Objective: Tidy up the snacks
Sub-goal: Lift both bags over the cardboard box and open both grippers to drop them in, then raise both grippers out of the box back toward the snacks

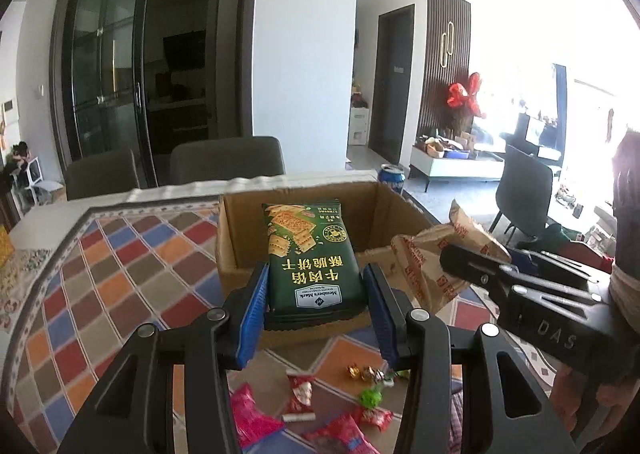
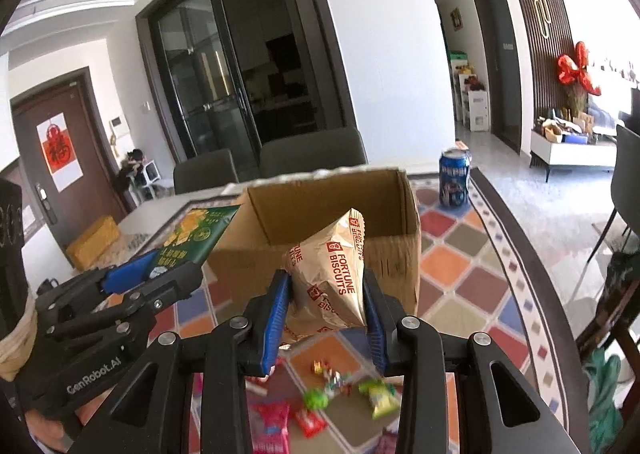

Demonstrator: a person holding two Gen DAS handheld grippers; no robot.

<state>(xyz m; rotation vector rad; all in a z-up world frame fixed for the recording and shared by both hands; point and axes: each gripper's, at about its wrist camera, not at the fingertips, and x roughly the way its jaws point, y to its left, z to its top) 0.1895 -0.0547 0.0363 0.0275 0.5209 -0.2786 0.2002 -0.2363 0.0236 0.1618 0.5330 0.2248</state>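
Observation:
My left gripper [image 1: 316, 314] is shut on a green cracker pack [image 1: 310, 254] and holds it over the near edge of an open cardboard box [image 1: 240, 230]. My right gripper [image 2: 326, 314] is shut on a beige Fortune Biscuits bag [image 2: 334, 282], held just in front of the box [image 2: 384, 254]. The beige bag also shows in the left wrist view [image 1: 428, 254], to the right of the box. The green pack [image 2: 196, 230] and left gripper [image 2: 156, 274] show at the left of the right wrist view.
Small candies and red and pink wrappers [image 1: 340, 414] lie on the patterned tablecloth [image 1: 120, 274] below both grippers; they also show in the right wrist view [image 2: 320, 398]. A blue Pepsi can [image 2: 454, 178] stands beyond the box at the right. Chairs [image 1: 226, 160] stand behind the table.

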